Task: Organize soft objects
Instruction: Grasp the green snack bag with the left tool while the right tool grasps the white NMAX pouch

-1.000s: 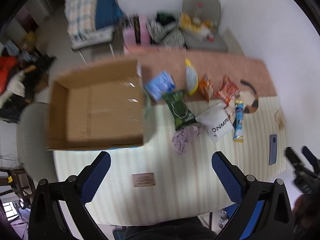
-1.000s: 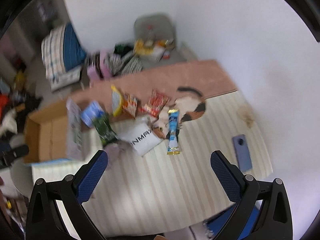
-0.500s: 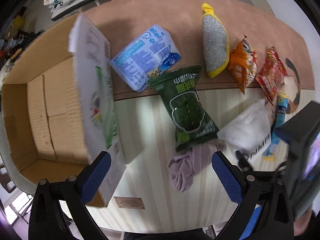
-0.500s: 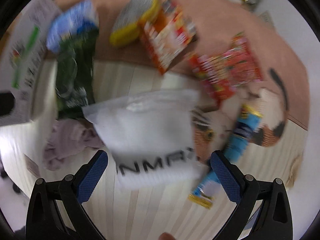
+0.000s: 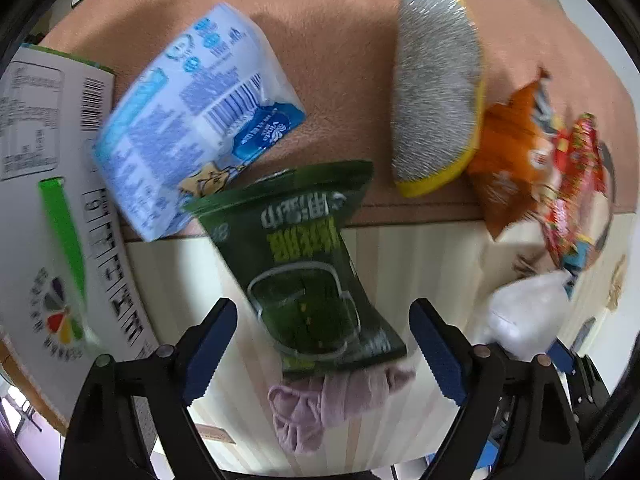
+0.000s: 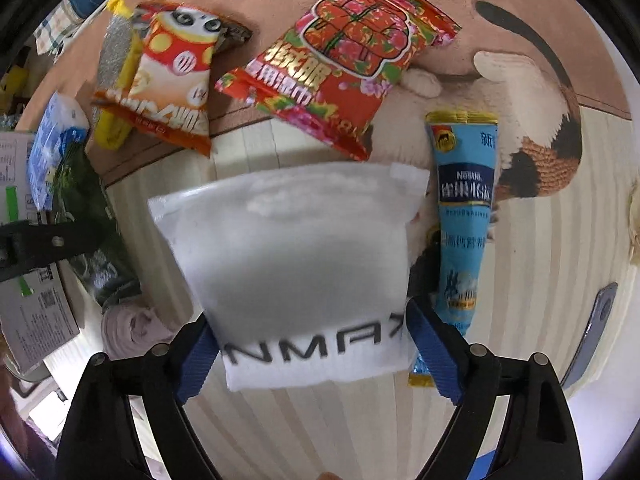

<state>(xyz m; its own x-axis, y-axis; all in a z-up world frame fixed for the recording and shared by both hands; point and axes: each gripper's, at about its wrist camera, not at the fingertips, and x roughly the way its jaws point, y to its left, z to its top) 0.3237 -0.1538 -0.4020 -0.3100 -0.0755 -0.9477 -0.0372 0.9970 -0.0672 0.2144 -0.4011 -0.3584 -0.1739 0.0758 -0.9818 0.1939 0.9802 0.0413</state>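
My left gripper point(image 5: 322, 346) is open, its fingers on either side of the near end of a dark green snack bag point(image 5: 304, 268) that overlaps a crumpled mauve cloth point(image 5: 332, 404). My right gripper point(image 6: 310, 354) is open, straddling the near edge of a white pouch point(image 6: 288, 264) printed "NMAX". The pouch also shows at the right of the left wrist view point(image 5: 528, 316). The green bag point(image 6: 86, 216) and mauve cloth point(image 6: 132, 326) show at the left of the right wrist view.
A blue tissue pack point(image 5: 192, 120), a grey-and-yellow mitt point(image 5: 436, 92), an orange snack bag point(image 6: 168, 80), a red snack bag point(image 6: 340, 68) and a blue Nestle tube point(image 6: 464, 220) lie on the mat. A cardboard box flap point(image 5: 48, 216) stands at left. A phone point(image 6: 596, 320) lies at right.
Both grippers have come down much closer to the table. The left closed in on the green bag, the right on the white pouch. Both stay open.
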